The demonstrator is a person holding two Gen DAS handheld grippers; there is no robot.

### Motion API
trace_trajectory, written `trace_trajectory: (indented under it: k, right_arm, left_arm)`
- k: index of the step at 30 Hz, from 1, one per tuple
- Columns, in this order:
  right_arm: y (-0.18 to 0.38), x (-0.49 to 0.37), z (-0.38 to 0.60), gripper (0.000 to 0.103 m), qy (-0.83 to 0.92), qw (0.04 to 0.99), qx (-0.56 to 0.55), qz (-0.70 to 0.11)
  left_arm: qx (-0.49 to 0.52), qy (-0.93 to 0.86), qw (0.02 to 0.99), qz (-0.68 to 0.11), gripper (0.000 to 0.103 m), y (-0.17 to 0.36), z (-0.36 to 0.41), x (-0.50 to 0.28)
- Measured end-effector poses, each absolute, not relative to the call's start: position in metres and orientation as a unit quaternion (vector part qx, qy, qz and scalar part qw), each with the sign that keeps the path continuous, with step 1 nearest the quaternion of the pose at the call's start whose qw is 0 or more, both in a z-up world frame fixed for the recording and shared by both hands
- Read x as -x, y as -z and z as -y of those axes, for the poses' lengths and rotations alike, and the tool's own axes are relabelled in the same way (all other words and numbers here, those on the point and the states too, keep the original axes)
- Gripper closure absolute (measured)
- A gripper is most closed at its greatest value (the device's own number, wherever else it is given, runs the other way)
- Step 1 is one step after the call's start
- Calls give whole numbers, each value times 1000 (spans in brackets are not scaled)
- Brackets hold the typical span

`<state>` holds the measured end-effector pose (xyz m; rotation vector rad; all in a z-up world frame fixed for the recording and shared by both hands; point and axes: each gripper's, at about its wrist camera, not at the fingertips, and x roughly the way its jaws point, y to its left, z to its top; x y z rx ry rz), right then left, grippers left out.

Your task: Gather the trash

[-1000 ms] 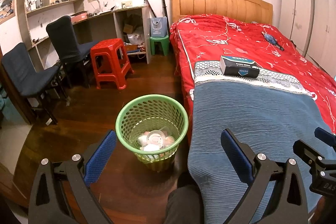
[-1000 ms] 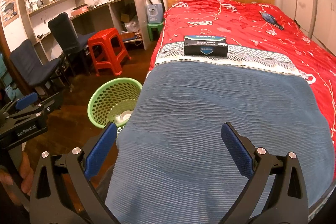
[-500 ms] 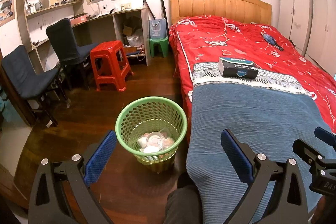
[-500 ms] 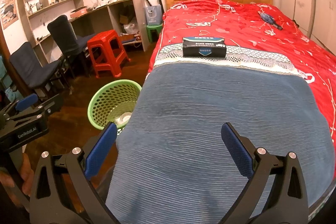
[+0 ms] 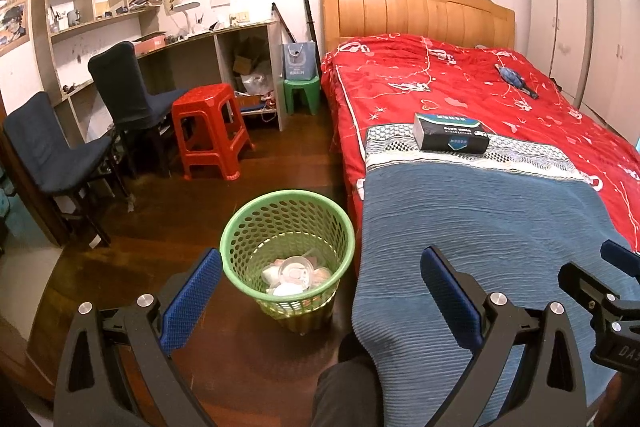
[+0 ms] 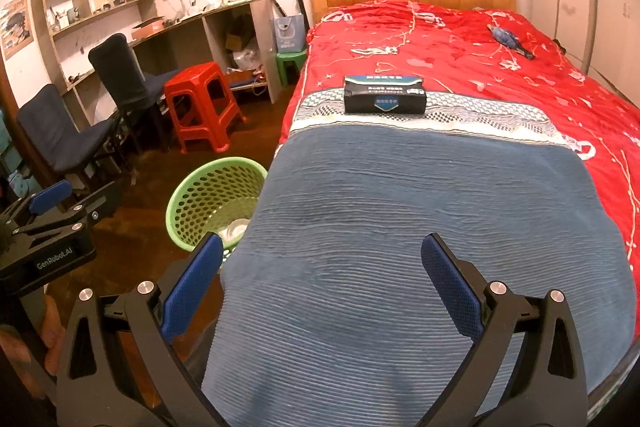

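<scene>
A green mesh trash basket point(image 5: 244, 227) stands on the wooden floor beside the bed and holds white cups and crumpled paper point(image 5: 294, 275). It also shows in the right wrist view point(image 6: 188, 195). My left gripper point(image 5: 320, 295) is open and empty, above and in front of the basket. My right gripper point(image 6: 320, 283) is open and empty over the blue blanket point(image 6: 420, 227) at the foot of the bed. A dark tissue box point(image 6: 384, 95) lies on the bed; it also shows in the left wrist view point(image 5: 450, 133).
The bed with a red cover point(image 5: 460, 79) fills the right side. A red stool point(image 5: 208, 131), a green stool point(image 5: 302, 91), two dark chairs point(image 5: 124, 87) and a desk with shelves point(image 5: 100, 7) stand along the left wall. Wardrobes point(image 5: 580, 27) stand far right.
Both grippers have drawn back slightly from the bed and the basket, so both look a little farther away. Both stay open and empty.
</scene>
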<state>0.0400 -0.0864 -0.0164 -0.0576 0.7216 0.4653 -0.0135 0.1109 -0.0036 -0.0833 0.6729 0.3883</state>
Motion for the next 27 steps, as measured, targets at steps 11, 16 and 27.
trace_trajectory:
  k: [11,16,27]
  right_arm:
    - [17,-41,88,5,-227,909,27,-350]
    - [17,-42,88,5,-225,908,25,-351]
    - [18,-42,88,5,-225,908,23,-352]
  left_arm:
    - [41,-188,926,-324,7,-2,-111,14]
    - [36,-194,927,-319,7,-4,-111,14]
    - [39,-186,926,-326,7,-4,-110,12]
